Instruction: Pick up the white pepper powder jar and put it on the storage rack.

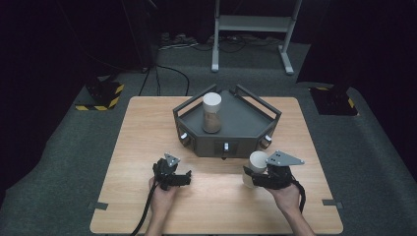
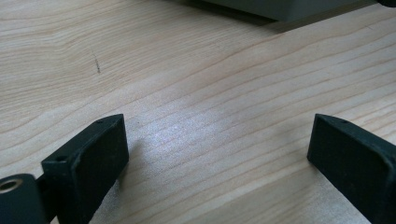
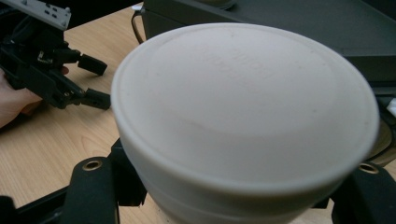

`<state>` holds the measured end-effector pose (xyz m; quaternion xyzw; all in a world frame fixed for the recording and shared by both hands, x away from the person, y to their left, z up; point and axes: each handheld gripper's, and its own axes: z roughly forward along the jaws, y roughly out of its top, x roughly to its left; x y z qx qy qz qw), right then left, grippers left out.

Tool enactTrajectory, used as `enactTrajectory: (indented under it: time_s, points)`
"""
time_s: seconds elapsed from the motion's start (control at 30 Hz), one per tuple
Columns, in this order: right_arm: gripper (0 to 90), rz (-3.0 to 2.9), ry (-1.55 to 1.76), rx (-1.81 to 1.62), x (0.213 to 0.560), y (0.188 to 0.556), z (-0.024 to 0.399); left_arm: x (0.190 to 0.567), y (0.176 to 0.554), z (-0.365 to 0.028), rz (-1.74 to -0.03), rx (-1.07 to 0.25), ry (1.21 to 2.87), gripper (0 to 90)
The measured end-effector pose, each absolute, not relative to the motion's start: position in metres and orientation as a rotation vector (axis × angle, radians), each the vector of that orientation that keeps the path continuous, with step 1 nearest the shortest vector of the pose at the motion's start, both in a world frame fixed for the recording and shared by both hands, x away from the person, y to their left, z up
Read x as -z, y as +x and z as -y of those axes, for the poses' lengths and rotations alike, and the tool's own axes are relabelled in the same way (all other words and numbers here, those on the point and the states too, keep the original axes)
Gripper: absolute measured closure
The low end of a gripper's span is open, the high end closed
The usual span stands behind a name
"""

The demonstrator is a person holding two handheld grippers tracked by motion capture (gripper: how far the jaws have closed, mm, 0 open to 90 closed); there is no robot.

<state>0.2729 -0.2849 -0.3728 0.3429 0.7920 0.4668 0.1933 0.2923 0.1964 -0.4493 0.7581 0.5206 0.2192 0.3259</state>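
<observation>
You have a jar point(image 1: 254, 168) with a broad white lid in your right gripper point(image 1: 258, 178), near the front right of the wooden table, just in front of the dark grey tray. It stands roughly upright, lid on top, its pale body clamped between the black jaws. In the right gripper view the lid point(image 3: 245, 105) is round, smooth and off-white, with a faint raised ring near its edge and a thick rim; it sits closed on the jar, tilted slightly toward the camera.
</observation>
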Motion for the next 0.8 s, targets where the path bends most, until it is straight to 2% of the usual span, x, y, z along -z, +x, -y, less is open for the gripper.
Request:
enactTrajectory:
  time_s: [0.8]
  points:
    - [34.5, -2.229, 0.95, -1.338, 0.333, 0.297, 0.287, 0.449, 0.292, -0.196, -1.364, -0.574, 1.987, 5.3]
